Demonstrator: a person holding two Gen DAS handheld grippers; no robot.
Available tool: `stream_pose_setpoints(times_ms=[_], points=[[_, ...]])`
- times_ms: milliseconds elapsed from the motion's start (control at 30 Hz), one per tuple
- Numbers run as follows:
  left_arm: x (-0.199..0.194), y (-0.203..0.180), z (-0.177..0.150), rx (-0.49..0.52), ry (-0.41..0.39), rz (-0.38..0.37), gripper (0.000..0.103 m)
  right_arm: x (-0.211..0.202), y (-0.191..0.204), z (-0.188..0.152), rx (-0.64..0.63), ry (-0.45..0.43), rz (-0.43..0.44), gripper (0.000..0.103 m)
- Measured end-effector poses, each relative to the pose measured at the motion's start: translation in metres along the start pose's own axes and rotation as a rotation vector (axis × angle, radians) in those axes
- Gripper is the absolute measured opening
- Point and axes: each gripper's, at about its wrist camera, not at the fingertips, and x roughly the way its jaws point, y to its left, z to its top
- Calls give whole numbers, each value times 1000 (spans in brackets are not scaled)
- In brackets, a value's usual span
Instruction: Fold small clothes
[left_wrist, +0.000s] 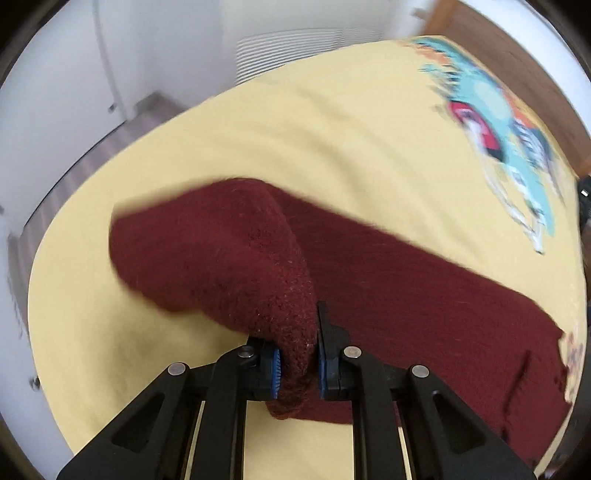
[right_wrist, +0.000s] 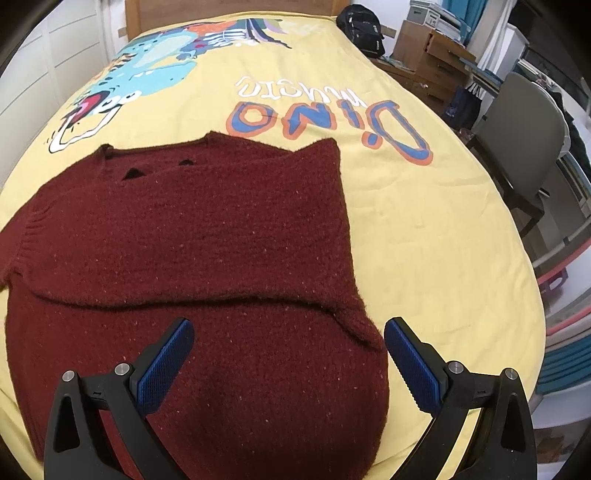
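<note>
1. Dark red knit sweater (right_wrist: 192, 236) lies flat on a yellow bed cover (right_wrist: 424, 229), neck end toward the headboard (right_wrist: 229, 11), hem toward the right wrist camera. Long axis runs along the bed.
2. In the right wrist view the sweater's right side is folded in over the body, leaving a straight edge; one sleeve lies crosswise over the chest, its cuff near the right edge. The other sleeve runs off the left edge of the frame.
3. Left tool (left_wrist: 298, 365) is clamped on a sleeve end (left_wrist: 291, 332) of the sweater (left_wrist: 406, 280); knit bunches between the blue pads, lifted off the cover (left_wrist: 258, 140). That view is blurred.
4. Right tool (right_wrist: 288, 354) has jaws wide apart, holding nothing, over the sweater's lower part. Left finger is over the knit, right finger just past the folded edge, over the cover.
5. Cover print: a dinosaur (right_wrist: 147, 66) and "Dino" lettering (right_wrist: 332, 122) beyond the sweater.
6. Off the bed to the right: grey chair (right_wrist: 524, 140), wooden drawers (right_wrist: 432, 55), black bag (right_wrist: 362, 29).
</note>
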Motion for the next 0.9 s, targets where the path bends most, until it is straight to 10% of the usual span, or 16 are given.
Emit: stream_pose_setpoints(times_ms=[900], points=[[10,-398,-142,639,49,-314,11,-15,-53,30,86,-53,61,103]])
